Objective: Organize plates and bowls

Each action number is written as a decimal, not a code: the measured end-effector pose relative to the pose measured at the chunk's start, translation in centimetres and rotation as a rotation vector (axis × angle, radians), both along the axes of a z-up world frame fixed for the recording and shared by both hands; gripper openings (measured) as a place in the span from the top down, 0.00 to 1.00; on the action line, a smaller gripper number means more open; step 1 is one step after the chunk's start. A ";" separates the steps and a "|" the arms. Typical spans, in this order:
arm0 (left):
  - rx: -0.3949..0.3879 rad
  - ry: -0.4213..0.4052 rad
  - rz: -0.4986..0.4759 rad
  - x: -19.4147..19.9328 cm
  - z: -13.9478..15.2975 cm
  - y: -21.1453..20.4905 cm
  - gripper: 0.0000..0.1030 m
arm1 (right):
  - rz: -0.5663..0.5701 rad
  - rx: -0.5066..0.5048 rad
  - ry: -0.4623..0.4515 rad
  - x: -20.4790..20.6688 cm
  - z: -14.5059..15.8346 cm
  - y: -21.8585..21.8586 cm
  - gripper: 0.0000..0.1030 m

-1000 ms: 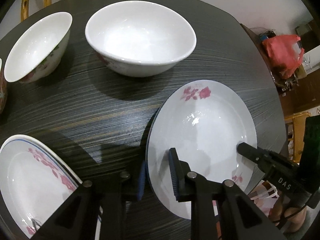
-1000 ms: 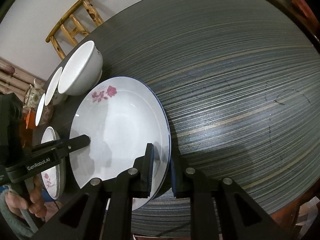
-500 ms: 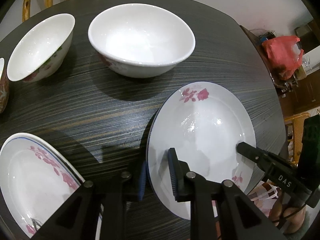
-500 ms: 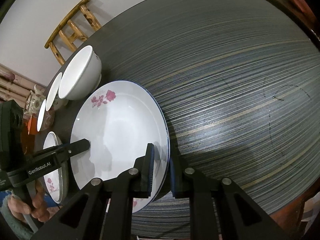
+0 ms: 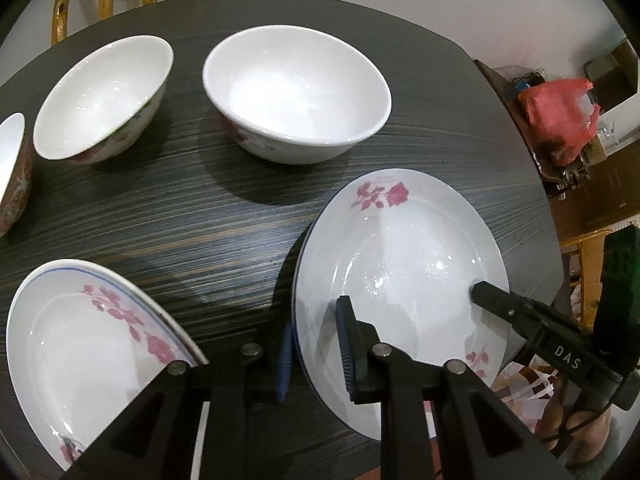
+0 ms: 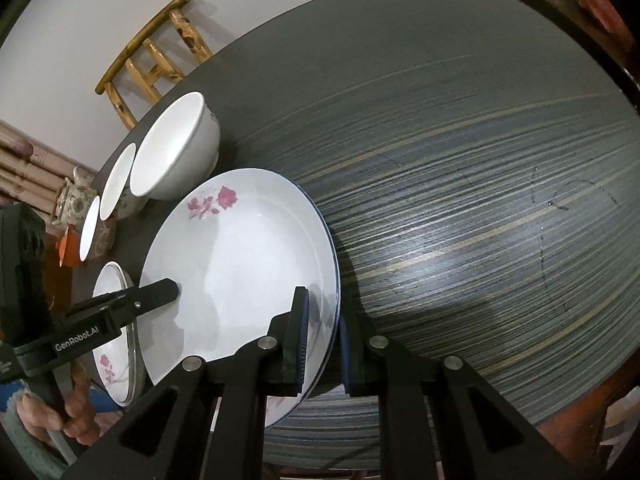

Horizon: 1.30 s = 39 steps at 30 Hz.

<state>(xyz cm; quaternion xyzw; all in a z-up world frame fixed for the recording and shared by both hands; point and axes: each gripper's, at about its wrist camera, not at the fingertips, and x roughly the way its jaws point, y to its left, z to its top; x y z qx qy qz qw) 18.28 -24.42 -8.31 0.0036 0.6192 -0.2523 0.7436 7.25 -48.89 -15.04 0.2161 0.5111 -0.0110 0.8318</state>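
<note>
The plate (image 5: pixel 400 264) between my jaws is glossy white glazed ceramic with pink roses. Under it, the table (image 5: pixel 160 208) shows dark streaked wood grain with a dull sheen. Beyond the plate, the bowl (image 5: pixel 296 92) gleams smooth.

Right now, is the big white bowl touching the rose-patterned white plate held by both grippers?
Apart. The left wrist view shows dark table between the bowl and plate.
</note>
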 end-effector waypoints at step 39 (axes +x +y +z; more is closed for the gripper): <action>0.016 -0.078 0.231 -2.9 4.7 20.0 0.81 | 0.263 -0.025 -0.064 2.2 4.3 18.5 0.86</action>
